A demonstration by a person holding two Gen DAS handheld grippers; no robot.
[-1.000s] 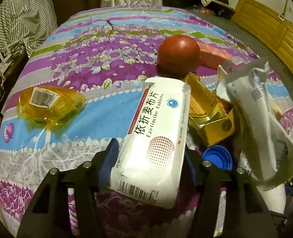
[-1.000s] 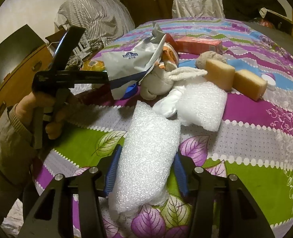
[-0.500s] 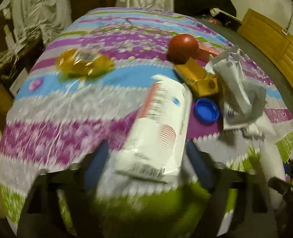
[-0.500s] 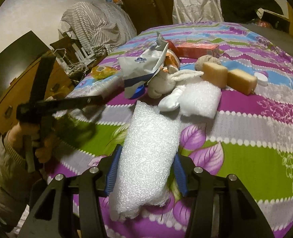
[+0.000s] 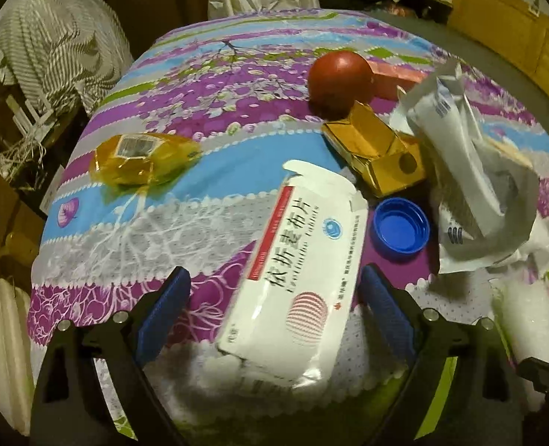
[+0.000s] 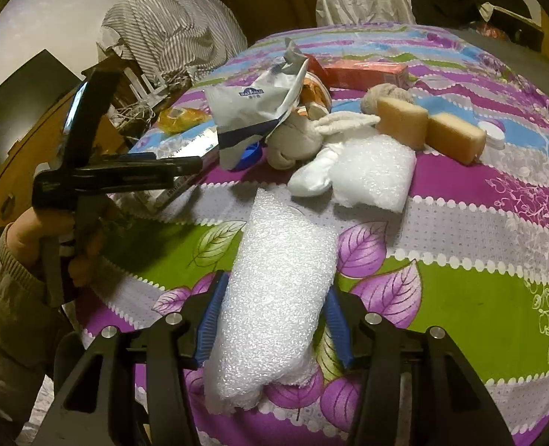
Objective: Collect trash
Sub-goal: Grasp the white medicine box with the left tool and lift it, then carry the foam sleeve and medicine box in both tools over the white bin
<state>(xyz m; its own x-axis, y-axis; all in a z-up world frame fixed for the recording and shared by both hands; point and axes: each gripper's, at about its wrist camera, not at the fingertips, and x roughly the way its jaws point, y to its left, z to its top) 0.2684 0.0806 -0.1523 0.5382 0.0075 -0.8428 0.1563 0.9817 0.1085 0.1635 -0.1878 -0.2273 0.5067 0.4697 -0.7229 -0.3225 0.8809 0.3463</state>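
Now left gripper (image 5: 274, 293) jaws closing, clear of medicine box (image 5: 296, 278)

Two sponge blocks (image 6: 400, 119) – one bubble-wrap roll (image 6: 278, 290), one bubble-wrap pad (image 6: 374, 171). One white medicine box (image 5: 296, 271), one gold box (image 5: 374, 152), one red box (image 6: 367, 74). One blue cap (image 5: 400, 228), one white cap (image 6: 491, 132) – one red ball (image 5: 339, 80).

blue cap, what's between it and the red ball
The gold box, lying tilted between the blue cap and the red ball, seen in the left wrist view.
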